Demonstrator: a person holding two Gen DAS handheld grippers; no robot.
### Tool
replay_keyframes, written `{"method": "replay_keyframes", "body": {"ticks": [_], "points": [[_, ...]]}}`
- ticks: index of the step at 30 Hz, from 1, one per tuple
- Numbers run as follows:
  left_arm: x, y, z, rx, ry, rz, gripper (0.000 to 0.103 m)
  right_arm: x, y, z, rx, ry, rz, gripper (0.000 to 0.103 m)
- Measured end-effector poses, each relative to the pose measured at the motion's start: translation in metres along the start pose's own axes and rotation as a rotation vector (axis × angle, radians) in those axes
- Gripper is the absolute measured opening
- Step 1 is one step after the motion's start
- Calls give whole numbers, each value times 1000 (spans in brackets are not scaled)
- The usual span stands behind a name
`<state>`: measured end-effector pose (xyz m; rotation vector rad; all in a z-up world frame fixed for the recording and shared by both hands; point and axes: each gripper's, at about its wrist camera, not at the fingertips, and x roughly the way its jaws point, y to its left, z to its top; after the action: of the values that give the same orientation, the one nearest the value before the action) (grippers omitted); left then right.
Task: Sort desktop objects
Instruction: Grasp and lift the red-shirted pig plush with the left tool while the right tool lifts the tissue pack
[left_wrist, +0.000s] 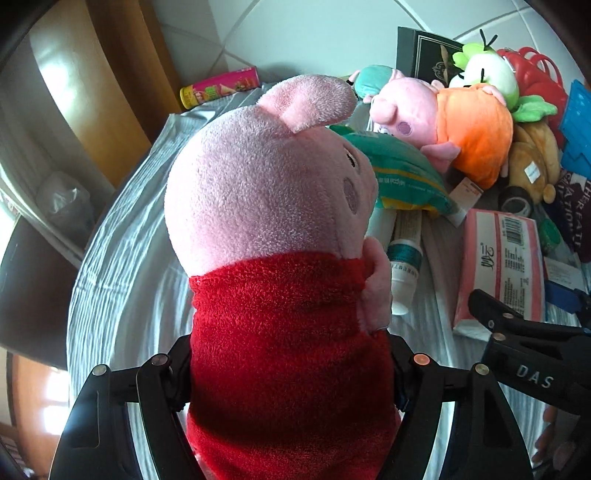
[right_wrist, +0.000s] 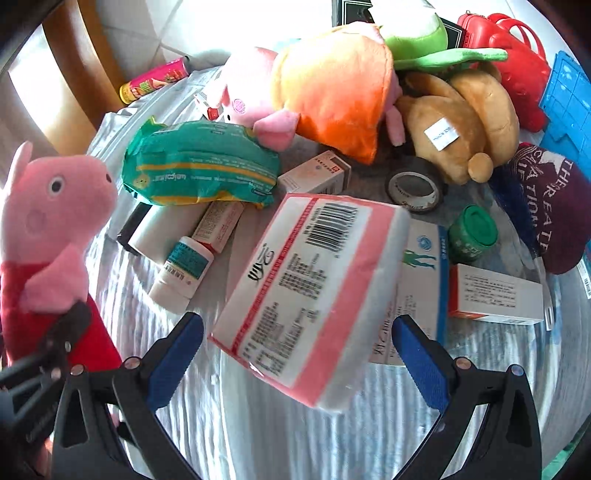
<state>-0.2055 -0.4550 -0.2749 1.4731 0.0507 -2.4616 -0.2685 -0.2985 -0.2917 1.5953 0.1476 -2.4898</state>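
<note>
At the far left, a pink chip can is lying near the tabletop's far edge, on its grey striped cloth. The pig plush in the red dress is being held upright above the left part of the tabletop, its red body pinched between the two fingers of the left tool. In the left wrist view only the back of its head is being shown; its eye and snout are being shown in the right wrist view, where the plush is standing at the left edge. Just right of it, a green packet is lying over white tubes, nearly hidden in the left view. The right tool is being held spread, its blue pads apart on either side of the near end of the pink tissue pack, whether they are touching it cannot be told. Its blur is being seen only in the right view. Farther right, a tape roll, a green jar and a white box are lying behind the pack. A pile of plush toys is being shown along the far right.
</note>
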Motion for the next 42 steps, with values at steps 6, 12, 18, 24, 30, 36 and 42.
{"method": "replay_keyframes", "body": {"ticks": [6,12,18,24,30,36,42], "points": [[15,-4,4,7,5,-22,77,23,8,-2,-6,-24,-73,103],[23,-10,7,20,-4,-40,77,20,5,-7,-10,-23,-69,100],[0,-12,7,20,-43,-65,76,-7,-6,-15,1,-45,-37,98],[-55,-19,12,10,-151,-88,76,-64,-22,-14,-6,-144,-24,97],[-116,-44,14,6,-262,-93,76,-137,-59,-12,-13,-294,-29,97],[-181,-95,-2,-24,-357,-65,76,-208,-124,-26,-38,-438,-32,97],[-234,-162,-20,-53,-402,-34,76,-262,-197,-46,-107,-525,-15,98]]}}
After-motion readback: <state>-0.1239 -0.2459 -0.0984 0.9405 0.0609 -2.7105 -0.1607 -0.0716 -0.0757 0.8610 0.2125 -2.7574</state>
